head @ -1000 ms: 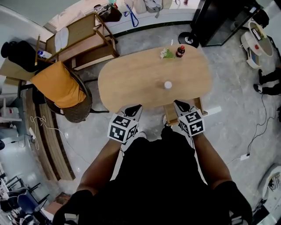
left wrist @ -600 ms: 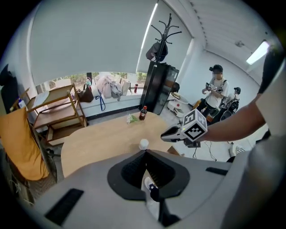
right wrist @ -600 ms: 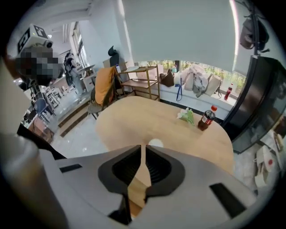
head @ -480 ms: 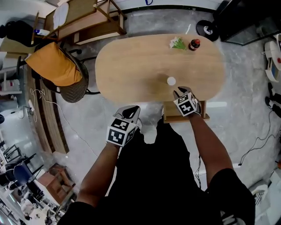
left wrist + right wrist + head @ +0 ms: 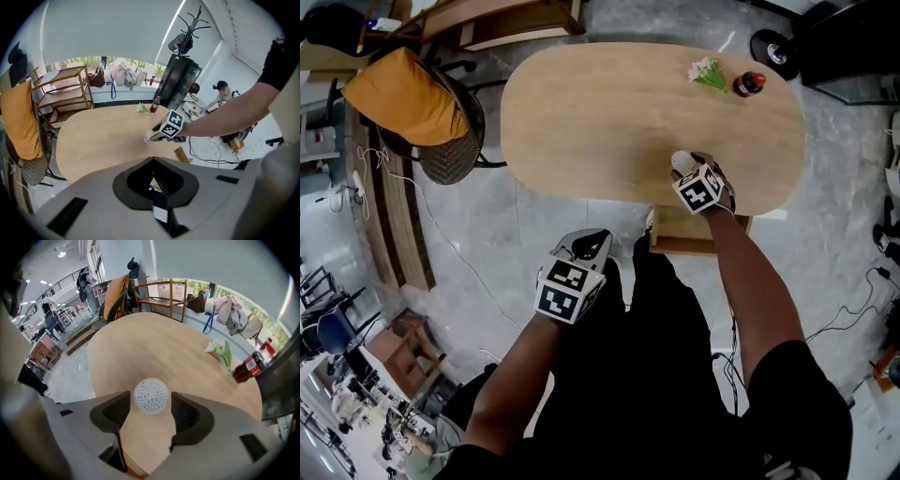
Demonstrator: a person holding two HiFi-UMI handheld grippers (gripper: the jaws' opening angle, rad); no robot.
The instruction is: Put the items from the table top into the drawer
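Observation:
A white dimpled ball (image 5: 151, 393) rests on the oval wooden table (image 5: 609, 122) near its front edge. My right gripper (image 5: 151, 401) points steeply down over it. Its jaws are opening, with the ball (image 5: 679, 160) between the pads and a thin gap on each side. At the table's far right stand a dark red-capped bottle (image 5: 751, 82) and a small green-and-white sprig (image 5: 705, 71). An open wooden drawer (image 5: 698, 234) juts out under the front edge. My left gripper (image 5: 587, 246) hangs shut over the floor, short of the table. The left gripper view shows the jaws (image 5: 151, 161) closed with nothing between them.
A chair with an orange cushion (image 5: 408, 94) stands at the table's left end, with a wooden shelf unit (image 5: 487, 19) behind it. A black cabinet (image 5: 853, 37) is at the far right. Cables (image 5: 853, 309) lie on the floor to the right.
My right gripper moved forward from the table's front edge, came down around the ball and opened. My left gripper sank lower and drew back from the table.

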